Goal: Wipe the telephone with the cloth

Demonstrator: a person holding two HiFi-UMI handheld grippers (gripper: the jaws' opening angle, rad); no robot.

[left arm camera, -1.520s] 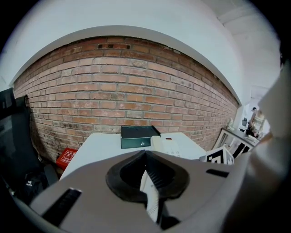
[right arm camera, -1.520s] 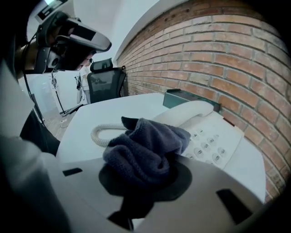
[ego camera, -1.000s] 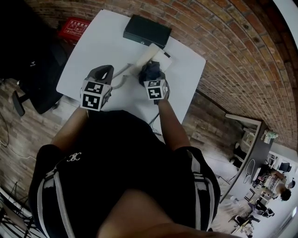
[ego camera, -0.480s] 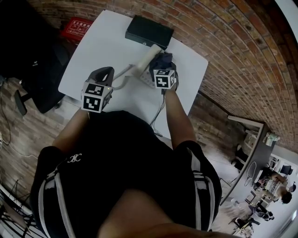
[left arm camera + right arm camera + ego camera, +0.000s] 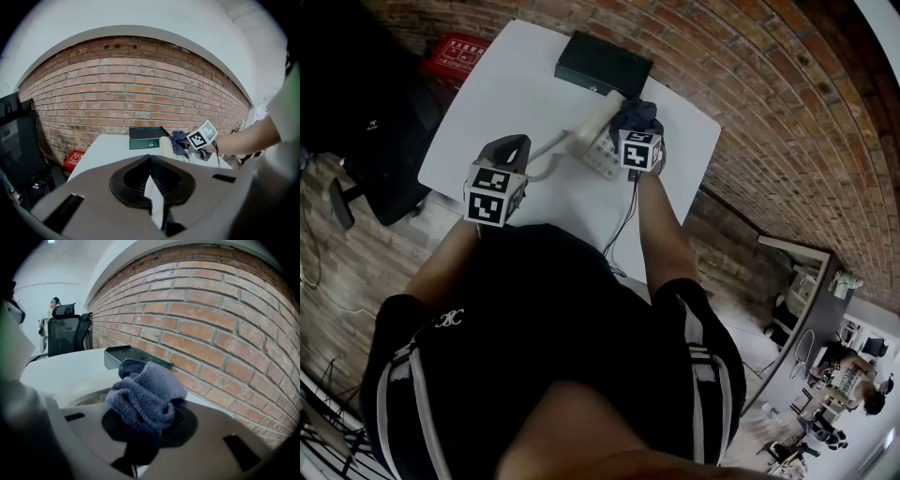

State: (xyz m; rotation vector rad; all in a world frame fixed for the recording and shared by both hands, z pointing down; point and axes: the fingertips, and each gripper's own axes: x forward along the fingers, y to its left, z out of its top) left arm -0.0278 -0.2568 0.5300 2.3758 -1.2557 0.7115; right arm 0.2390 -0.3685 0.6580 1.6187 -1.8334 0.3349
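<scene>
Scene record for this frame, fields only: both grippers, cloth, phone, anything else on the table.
right gripper: shut on cloth, held over the telephone
left gripper: fingers closed on a white strip, apparently the cord
handset: lying on the telephone
black box: far end of table
cloth contact: not visible

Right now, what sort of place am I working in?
Probably an office: a white table carrying a desk telephone, a black office chair beside the table, and a bare brick wall along the table's far edge.
</scene>
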